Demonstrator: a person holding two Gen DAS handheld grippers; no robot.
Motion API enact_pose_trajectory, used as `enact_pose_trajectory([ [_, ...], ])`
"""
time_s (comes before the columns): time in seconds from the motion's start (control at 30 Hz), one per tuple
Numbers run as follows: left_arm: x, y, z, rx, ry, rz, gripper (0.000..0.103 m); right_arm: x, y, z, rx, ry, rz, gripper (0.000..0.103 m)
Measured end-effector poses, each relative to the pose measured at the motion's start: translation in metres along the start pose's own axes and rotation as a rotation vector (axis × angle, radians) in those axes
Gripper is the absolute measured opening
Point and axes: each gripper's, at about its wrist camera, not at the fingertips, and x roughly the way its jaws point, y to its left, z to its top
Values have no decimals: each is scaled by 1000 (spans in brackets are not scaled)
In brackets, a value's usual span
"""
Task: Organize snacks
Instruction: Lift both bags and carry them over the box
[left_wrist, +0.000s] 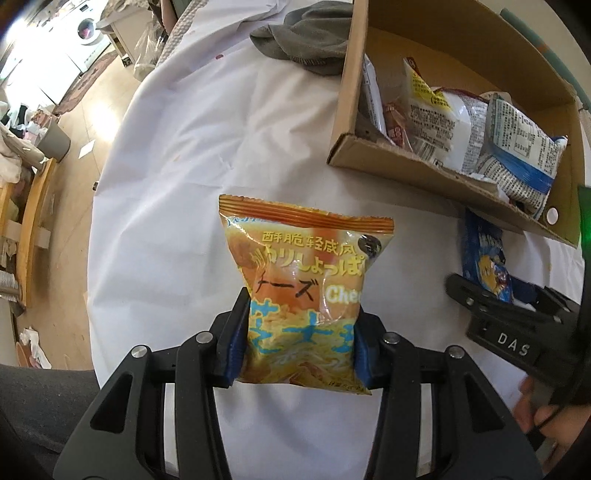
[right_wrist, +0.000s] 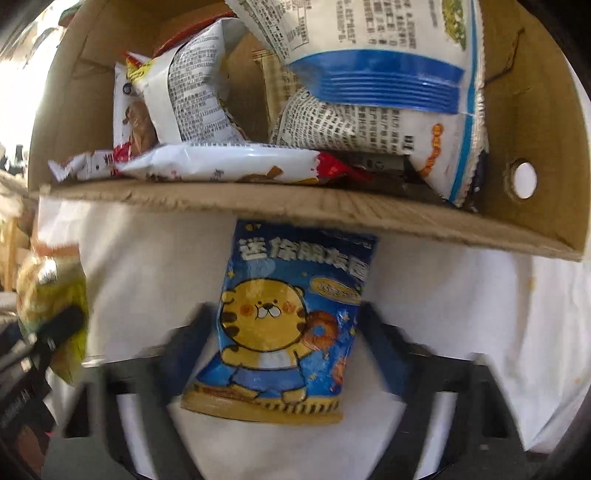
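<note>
Two snack bags sit between fingers above the white table (left_wrist: 177, 155): the left gripper (left_wrist: 297, 339) pinches the orange bag (left_wrist: 306, 273); the right gripper's (right_wrist: 282, 347) blurred fingers flank the blue bag (right_wrist: 291, 325), contact unclear, beside the box (right_wrist: 295, 206) of snacks.

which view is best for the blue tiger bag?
Right wrist: the blue bag fills the centre, its tiger print showing whole between the right gripper's blurred fingers. Left wrist catches only a strip of it at the right edge, below the box.
</note>
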Motion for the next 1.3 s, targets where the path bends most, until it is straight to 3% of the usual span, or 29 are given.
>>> enact_pose_trajectory([
  [0.17, -6, -2, -5, 2, -14, 3, 43, -11, -14, -11, 28, 2, 65, 41],
  [0.57, -21, 18, -8, -49, -45, 6, 43, -67, -45, -49, 20, -73, 229, 40],
  [0.7, -46, 24, -6, -69, -105, -18, 43, -102, -58, -58, 72, -191, 284, 40],
  [0.87, -82, 28, 8, -89, -212, -38, 43, -154, -93, -56, 176, -430, 392, 40],
  [1.0, -103, 21, 28, -41, -280, -51, 43, -171, -107, -43, 214, -529, 440, 40],
  [1.17, -112, 5, 55, 30, -320, -57, 43, -165, -92, -10, 194, -524, 482, 40],
  [1.3, -103, -12, 74, 55, -306, -60, 43, -146, -65, 20, 109, -437, 475, 40],
])
